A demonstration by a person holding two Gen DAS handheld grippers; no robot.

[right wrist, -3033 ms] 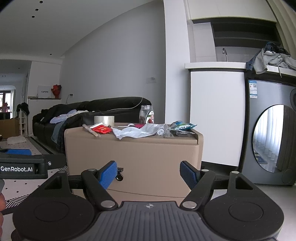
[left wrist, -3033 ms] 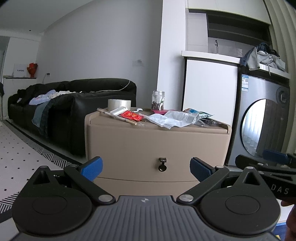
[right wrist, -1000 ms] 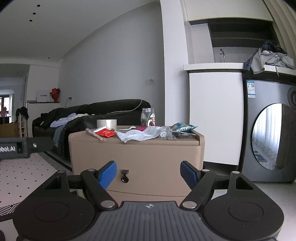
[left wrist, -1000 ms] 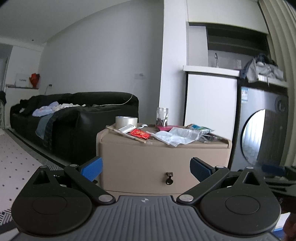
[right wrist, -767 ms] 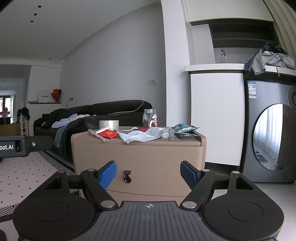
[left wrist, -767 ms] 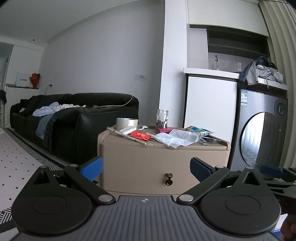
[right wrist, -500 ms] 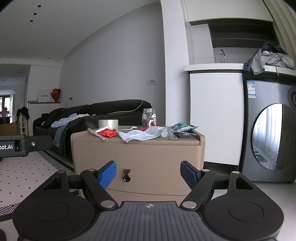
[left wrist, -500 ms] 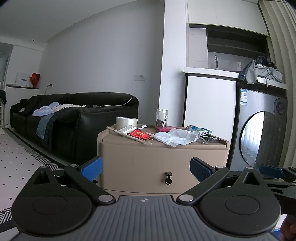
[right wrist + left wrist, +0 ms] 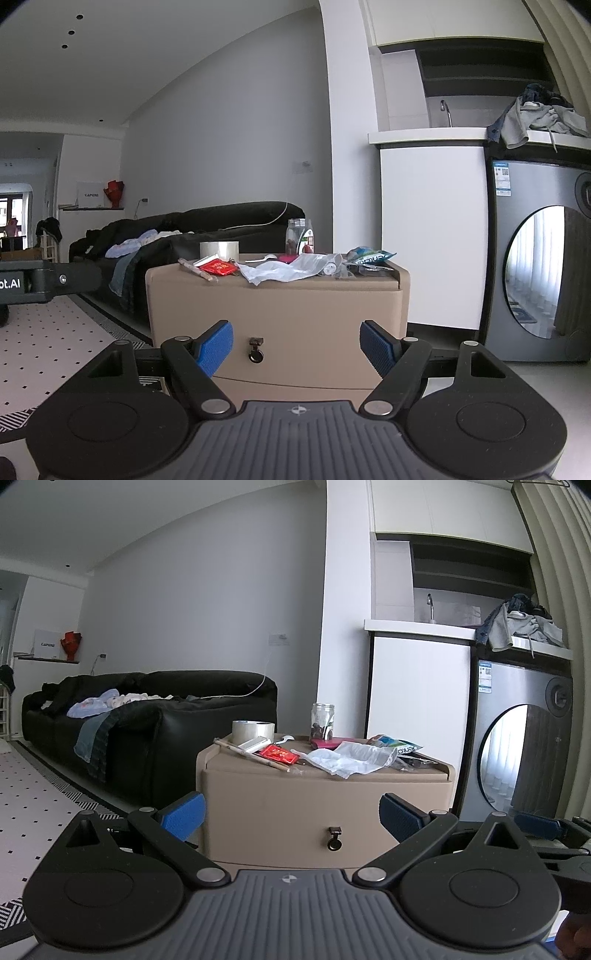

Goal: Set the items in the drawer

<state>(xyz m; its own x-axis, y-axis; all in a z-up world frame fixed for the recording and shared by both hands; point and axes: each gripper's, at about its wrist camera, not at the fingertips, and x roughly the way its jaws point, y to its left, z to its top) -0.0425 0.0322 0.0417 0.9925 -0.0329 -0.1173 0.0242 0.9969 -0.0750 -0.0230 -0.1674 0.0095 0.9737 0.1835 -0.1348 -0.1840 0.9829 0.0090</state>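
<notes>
A beige cabinet (image 9: 280,805) (image 9: 314,314) stands ahead with its drawer closed; a dark pull knob (image 9: 334,837) (image 9: 255,350) hangs on the drawer front. On top lie a tape roll (image 9: 253,730) (image 9: 219,249), a red packet (image 9: 277,754) (image 9: 218,267), a wooden stick (image 9: 251,754), a crumpled clear bag (image 9: 351,760) (image 9: 288,268), a glass jar (image 9: 322,722) (image 9: 299,236) and a snack pouch (image 9: 397,744) (image 9: 369,255). My left gripper (image 9: 291,814) and right gripper (image 9: 296,345) are both open and empty, some way short of the drawer front.
A black sofa (image 9: 147,716) with clothes stands left of the cabinet. A washing machine (image 9: 524,746) (image 9: 535,258) and a white counter unit (image 9: 417,686) are to the right. Patterned floor (image 9: 33,797) lies at left.
Both views have backed off and risen slightly over three seconds, so the cabinet looks smaller. In the last half second little has shifted. Both grippers have stayed open.
</notes>
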